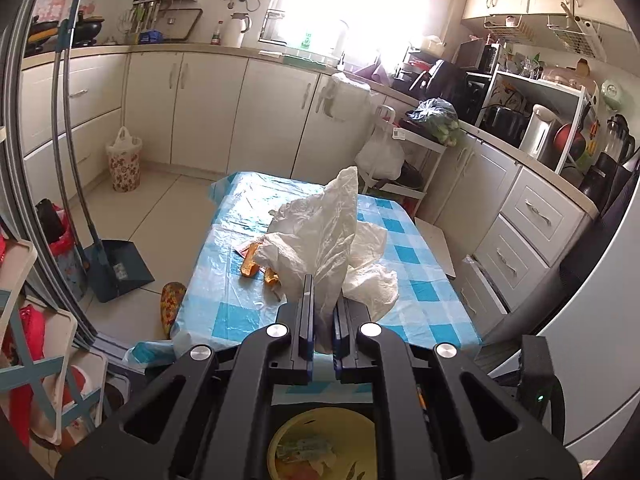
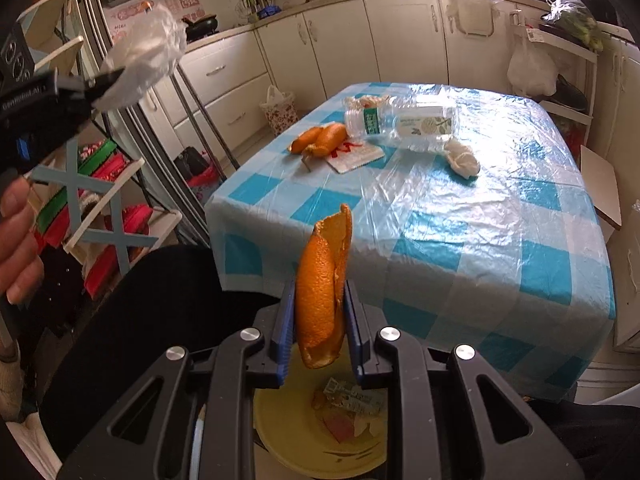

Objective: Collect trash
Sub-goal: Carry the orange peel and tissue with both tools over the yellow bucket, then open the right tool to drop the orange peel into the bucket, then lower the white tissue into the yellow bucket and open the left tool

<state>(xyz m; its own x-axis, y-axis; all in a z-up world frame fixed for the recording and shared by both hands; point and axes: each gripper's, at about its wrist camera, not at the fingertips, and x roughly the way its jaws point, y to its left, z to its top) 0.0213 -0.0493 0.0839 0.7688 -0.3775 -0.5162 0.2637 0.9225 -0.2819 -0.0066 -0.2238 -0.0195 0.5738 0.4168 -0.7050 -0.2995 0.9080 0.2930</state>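
my right jaws (image 2: 320, 312) squeeze an orange peel (image 2: 322, 292) over the yellow bin (image 2: 280, 436); left jaws (image 1: 323, 312) pinch a plastic bag (image 1: 320, 236). next, i open and drop the peel.

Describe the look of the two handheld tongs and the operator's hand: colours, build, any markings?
Both tongs, left and right, have matte black angular frames with cut-out slots, round silver bolts and blue ribbed fingers. Seen from the right wrist view, the left unit carries white lettering, too blurred to read. The bare left hand shows a light knitted cuff.
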